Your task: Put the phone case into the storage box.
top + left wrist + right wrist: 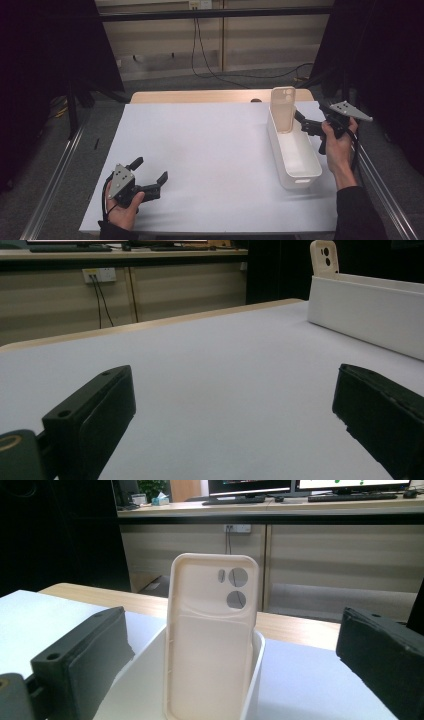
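A cream phone case (pixel 283 107) stands upright at the far end of a long white bin (pixel 278 150), leaning on its end wall. My right gripper (pixel 301 122) is just right of the case, over the bin's rim, and points at it. In the right gripper view the case (pixel 210 645) shows its inner side with the camera cut-outs at the top, and the right gripper (pixel 235 630) is open wide with the case a little ahead of the jaws, untouched. My left gripper (pixel 150 169) rests open at the near left of the table, holding nothing.
A white sheet (pixel 200 150) covers the table, with a wooden strip (pixel 200 96) at its far edge. From the left gripper (pixel 235 410), the bin wall (pixel 365 310) and the case top (pixel 324 257) show far right. Black curtains flank both sides; cables lie on the floor behind.
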A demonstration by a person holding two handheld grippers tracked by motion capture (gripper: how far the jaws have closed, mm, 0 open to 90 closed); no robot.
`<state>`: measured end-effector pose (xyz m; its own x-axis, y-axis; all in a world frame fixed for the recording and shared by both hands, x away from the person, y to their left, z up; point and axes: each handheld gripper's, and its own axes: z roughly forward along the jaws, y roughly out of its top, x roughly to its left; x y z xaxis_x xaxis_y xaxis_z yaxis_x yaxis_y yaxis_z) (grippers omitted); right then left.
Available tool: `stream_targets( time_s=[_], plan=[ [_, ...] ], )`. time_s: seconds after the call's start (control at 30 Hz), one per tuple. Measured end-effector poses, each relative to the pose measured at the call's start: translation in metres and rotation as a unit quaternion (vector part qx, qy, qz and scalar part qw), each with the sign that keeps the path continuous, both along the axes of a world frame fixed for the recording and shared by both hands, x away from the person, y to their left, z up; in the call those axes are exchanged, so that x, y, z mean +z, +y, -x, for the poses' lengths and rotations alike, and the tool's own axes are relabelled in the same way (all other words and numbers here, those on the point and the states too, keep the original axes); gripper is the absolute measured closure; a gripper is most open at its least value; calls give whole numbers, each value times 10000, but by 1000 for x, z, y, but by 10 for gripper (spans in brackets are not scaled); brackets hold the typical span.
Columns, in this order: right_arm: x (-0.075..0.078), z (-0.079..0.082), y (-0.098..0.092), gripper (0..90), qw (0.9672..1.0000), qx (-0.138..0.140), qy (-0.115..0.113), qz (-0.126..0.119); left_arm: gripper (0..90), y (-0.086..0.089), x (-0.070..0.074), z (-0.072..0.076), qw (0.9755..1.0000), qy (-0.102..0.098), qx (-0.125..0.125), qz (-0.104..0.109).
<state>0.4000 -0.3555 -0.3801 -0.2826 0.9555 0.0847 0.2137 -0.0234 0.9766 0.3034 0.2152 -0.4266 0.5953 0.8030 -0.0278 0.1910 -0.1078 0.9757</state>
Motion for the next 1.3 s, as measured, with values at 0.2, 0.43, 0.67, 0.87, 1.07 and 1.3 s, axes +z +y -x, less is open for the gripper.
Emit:
stream_targets(
  time_s=[0.2, 0.43, 0.67, 0.87, 1.07, 1.3],
  plan=[
    [1, 8, 5, 0, 9998, 97, -129, 78, 29, 1, 0, 0, 10000, 0, 9, 24],
    [-1, 15, 7, 0, 9998, 150, -105, 55, 29, 1, 0, 1, 10000, 2, -6, 26],
    [-4, 25, 6, 0, 9998, 146, -130, 16, 29, 2, 1, 2, 10000, 2, 4, 29],
    [-5, 32, 5, 0, 9998, 134, -150, -51, 29, 2, 1, 2, 10000, 15, 31, 29],
    [-7, 39, 5, 0, 9999, 90, -123, -14, 29, 2, 1, 2, 10000, 16, 27, 32],
    [-8, 52, 4, 0, 9999, 35, -145, 2, 29, 3, 1, 3, 10000, 17, 29, 47]
  ],
)
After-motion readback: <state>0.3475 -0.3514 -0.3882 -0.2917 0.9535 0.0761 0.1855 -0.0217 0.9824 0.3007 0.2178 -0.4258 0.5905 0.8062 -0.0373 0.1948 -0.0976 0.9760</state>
